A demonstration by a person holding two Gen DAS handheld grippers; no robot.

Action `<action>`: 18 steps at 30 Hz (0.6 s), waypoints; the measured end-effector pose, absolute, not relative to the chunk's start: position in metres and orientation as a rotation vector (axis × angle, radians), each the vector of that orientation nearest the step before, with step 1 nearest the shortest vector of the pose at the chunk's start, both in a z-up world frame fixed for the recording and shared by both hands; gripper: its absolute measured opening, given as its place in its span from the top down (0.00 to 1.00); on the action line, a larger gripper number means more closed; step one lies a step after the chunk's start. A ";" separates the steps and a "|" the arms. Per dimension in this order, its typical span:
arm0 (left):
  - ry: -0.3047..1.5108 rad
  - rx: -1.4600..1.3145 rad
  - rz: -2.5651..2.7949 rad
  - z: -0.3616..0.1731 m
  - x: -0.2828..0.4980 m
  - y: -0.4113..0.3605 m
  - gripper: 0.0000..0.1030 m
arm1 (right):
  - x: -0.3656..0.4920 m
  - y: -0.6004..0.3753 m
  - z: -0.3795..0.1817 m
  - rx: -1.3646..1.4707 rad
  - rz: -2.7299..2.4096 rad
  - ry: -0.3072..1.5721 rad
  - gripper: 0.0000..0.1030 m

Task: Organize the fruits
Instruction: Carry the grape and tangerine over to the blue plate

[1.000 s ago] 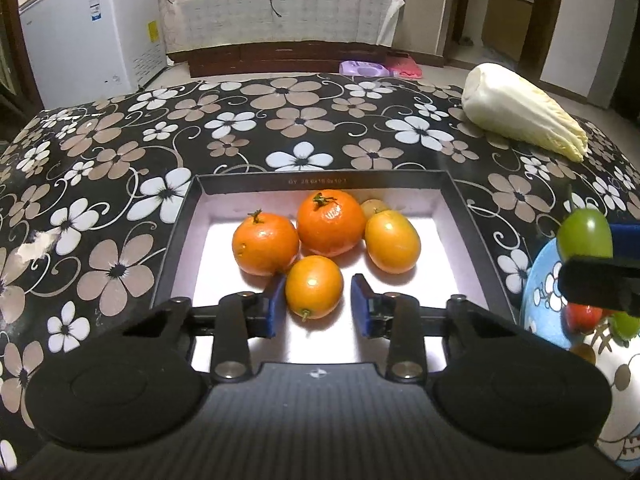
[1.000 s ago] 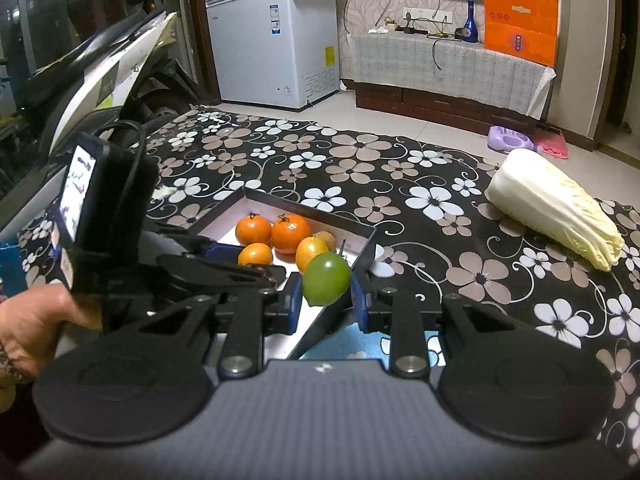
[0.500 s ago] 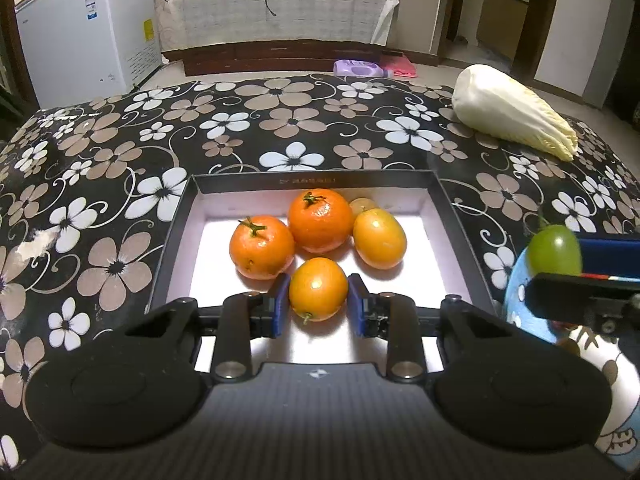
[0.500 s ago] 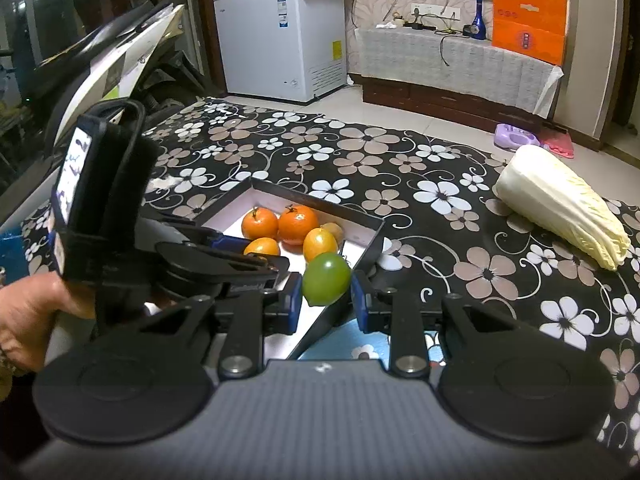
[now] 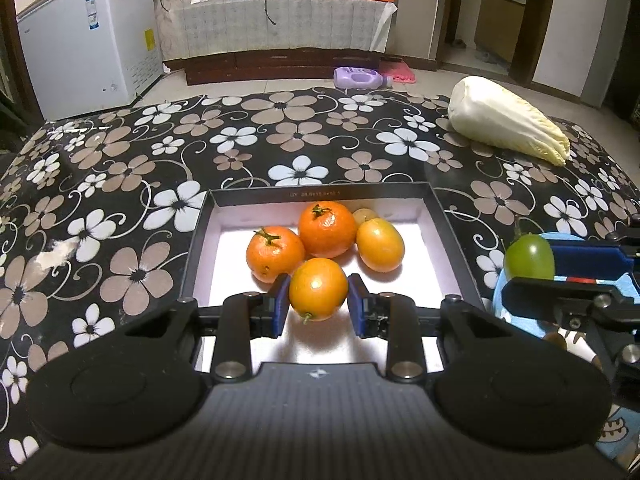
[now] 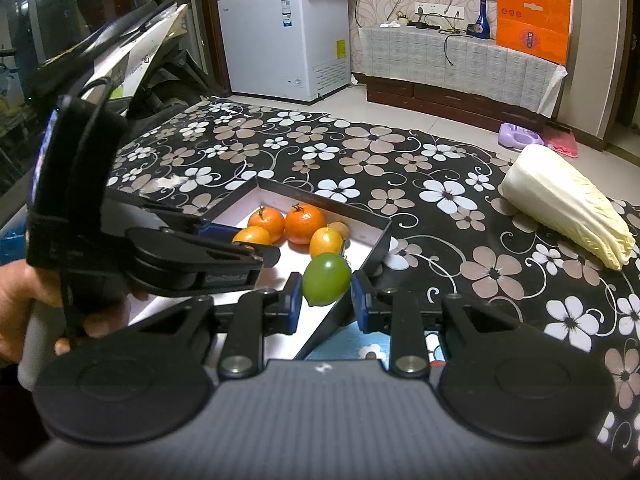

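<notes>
A black box with a white floor (image 5: pixel 448 224) holds two stemmed oranges (image 5: pixel 327 229) and a yellow-orange fruit (image 5: pixel 380 245). My left gripper (image 5: pixel 318 306) is shut on a small orange fruit (image 5: pixel 318 289) and holds it just above the box's near part. My right gripper (image 6: pixel 326 298) is shut on a green fruit (image 6: pixel 326 279), held over the box's right corner (image 6: pixel 380 244) and a blue plate (image 6: pixel 360 346). In the left wrist view the green fruit (image 5: pixel 529 257) and the right gripper show at the right, above the blue plate (image 5: pixel 516 316).
A napa cabbage (image 5: pixel 506 126) lies on the flowered black cloth (image 5: pixel 120 184) at the far right. A white freezer (image 6: pixel 286 32) and a covered sideboard (image 6: pixel 452 56) stand beyond the table. A scooter (image 6: pixel 120 56) stands to the left.
My left gripper closed on the small orange fruit and lifted it slightly. My right gripper carried the green fruit leftward toward the box.
</notes>
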State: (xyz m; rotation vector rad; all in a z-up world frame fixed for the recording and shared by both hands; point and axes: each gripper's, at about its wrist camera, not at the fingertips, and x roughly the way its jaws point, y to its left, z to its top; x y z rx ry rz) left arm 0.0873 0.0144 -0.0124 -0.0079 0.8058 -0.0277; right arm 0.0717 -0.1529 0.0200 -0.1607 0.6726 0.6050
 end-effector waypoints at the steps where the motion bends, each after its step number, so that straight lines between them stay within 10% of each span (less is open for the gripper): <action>1: 0.804 -0.008 -0.030 -0.011 0.086 0.014 0.65 | 0.072 -0.153 0.020 -0.160 0.606 0.673 0.72; 18: 0.771 0.017 -0.073 0.006 0.075 -0.009 0.65 | 0.067 -0.167 0.026 -0.143 0.589 0.656 0.72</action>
